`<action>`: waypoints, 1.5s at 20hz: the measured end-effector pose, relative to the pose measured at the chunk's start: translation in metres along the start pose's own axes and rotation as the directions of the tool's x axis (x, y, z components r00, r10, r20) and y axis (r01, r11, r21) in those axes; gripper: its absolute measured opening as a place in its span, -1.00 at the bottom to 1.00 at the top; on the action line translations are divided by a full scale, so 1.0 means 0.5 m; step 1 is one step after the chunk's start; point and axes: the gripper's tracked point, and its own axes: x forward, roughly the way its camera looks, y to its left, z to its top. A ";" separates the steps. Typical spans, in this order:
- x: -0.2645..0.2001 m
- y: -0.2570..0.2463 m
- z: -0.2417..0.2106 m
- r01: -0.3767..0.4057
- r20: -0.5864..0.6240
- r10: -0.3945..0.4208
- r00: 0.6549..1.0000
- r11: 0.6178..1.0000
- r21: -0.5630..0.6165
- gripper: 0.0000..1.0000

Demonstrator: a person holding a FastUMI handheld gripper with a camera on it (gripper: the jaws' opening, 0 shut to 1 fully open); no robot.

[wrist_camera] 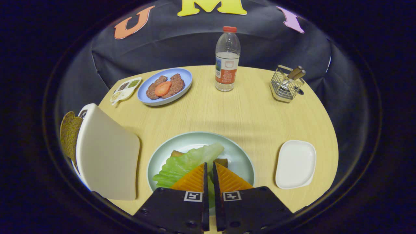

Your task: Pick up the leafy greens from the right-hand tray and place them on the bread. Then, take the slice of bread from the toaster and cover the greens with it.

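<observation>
A pale green lettuce leaf [188, 161] lies across a brown slice of bread [176, 153] on the light green plate [242, 156] just ahead of me. My gripper [209, 164] sits over the leaf, its fingers drawn almost together with a strip of the leaf pinched between them. Only the bread's corners show, on either side of the leaf. Left of the plate stands a white toaster [107, 152], and a brown bread slice [69, 133] sticks up from its far side. To the right of the plate, the small white tray [295, 164] holds nothing.
Beyond the plate on the round wooden table are a water bottle [227, 61], a blue plate [187, 76] with meat patties and a tomato slice, a small spice dish [125, 89], and a wire utensil basket [287, 85] at the back right.
</observation>
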 end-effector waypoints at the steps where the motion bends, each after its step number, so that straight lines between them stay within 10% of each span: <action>1: -0.003 -0.003 0.002 0.002 0.006 -0.002 1.000 1.000 0.002 -0.76; 15: -0.249 0.012 0.027 -0.023 0.212 0.012 0.977 0.998 0.050 0.92; 30: -0.381 0.316 0.073 -0.098 0.348 0.110 0.931 0.994 -0.051 0.93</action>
